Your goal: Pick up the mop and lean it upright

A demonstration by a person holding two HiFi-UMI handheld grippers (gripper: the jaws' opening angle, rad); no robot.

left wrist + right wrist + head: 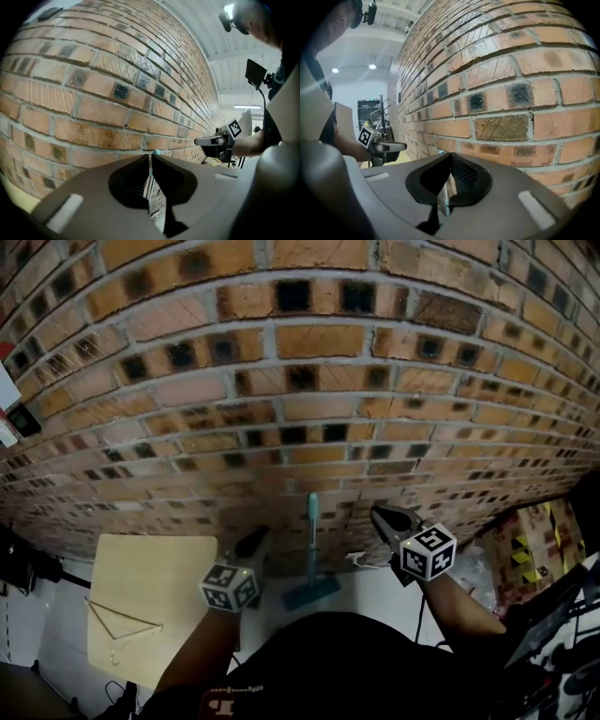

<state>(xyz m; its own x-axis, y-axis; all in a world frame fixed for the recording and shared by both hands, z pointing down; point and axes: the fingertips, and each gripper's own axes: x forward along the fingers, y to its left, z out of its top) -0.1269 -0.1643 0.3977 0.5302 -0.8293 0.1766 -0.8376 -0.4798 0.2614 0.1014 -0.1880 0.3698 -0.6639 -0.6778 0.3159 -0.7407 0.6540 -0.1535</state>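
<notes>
The mop stands upright against the brick wall, its teal handle rising from the flat teal head on the white floor. My left gripper hangs just left of the handle and my right gripper just right of it, both apart from the mop. Each has its jaws shut with nothing between them. In the left gripper view the left gripper points at the wall, with the handle's teal tip just beyond. In the right gripper view the right gripper faces the bricks too.
A beige board lies on the floor at the left with a thin wire triangle on it. Black stands and cables crowd the right, beside a yellow-and-black patterned object. The person's dark-clothed body fills the bottom middle.
</notes>
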